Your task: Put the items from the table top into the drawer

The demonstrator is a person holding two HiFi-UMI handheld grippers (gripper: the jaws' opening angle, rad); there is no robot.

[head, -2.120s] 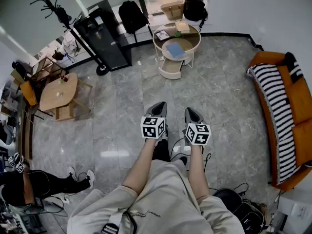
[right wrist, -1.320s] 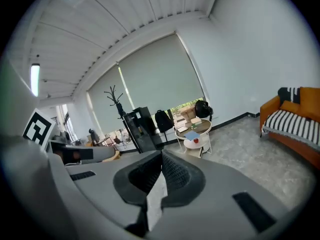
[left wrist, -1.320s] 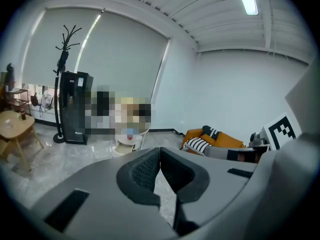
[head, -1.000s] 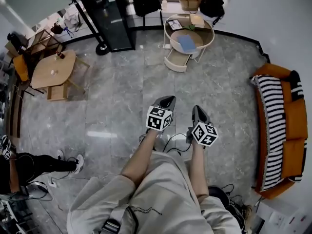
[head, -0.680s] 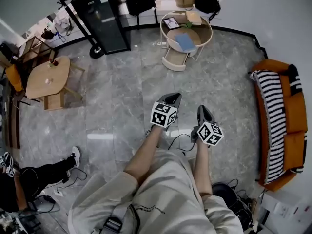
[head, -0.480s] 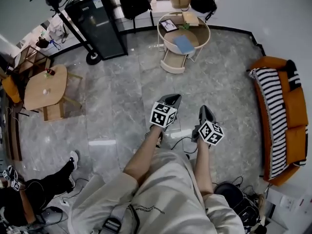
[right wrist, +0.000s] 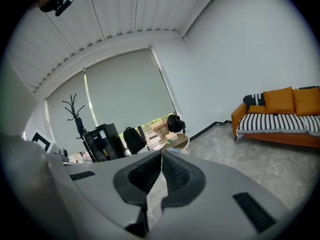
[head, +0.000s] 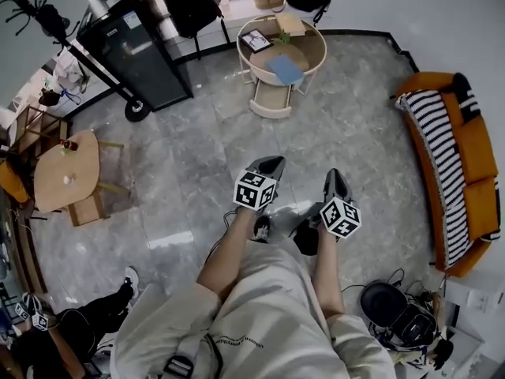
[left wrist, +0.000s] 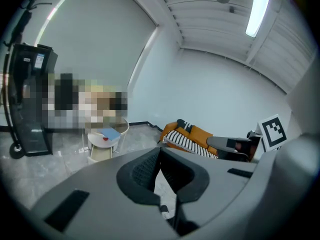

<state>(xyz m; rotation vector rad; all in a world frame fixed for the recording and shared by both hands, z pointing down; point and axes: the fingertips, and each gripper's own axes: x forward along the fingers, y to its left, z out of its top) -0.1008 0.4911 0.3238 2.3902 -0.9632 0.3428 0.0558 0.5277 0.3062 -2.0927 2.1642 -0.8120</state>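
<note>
A round side table [head: 309,56] stands far ahead by the wall, its drawer [head: 271,101] pulled open at the front. On top lie a blue book [head: 285,69], a dark framed picture [head: 256,40] and a tan box [head: 290,24]. My left gripper [head: 271,164] and right gripper [head: 335,178] are held side by side over the floor, well short of the table, both shut and empty. In the left gripper view my left gripper [left wrist: 160,151] points towards the table [left wrist: 107,134]. From the right gripper view, my right gripper [right wrist: 161,155] has the table [right wrist: 172,141] behind its tips.
An orange sofa [head: 454,164] with a striped blanket lines the right wall. A black wheeled cabinet [head: 134,50] and backpacks [head: 189,2] stand at the back left, a wooden table [head: 67,172] at the left. Cables and a black bag [head: 402,314] lie at lower right.
Both grippers have moved across the floor with the person, staying shut. In the head view the side table has shifted left and the wooden table has slid down the left side.
</note>
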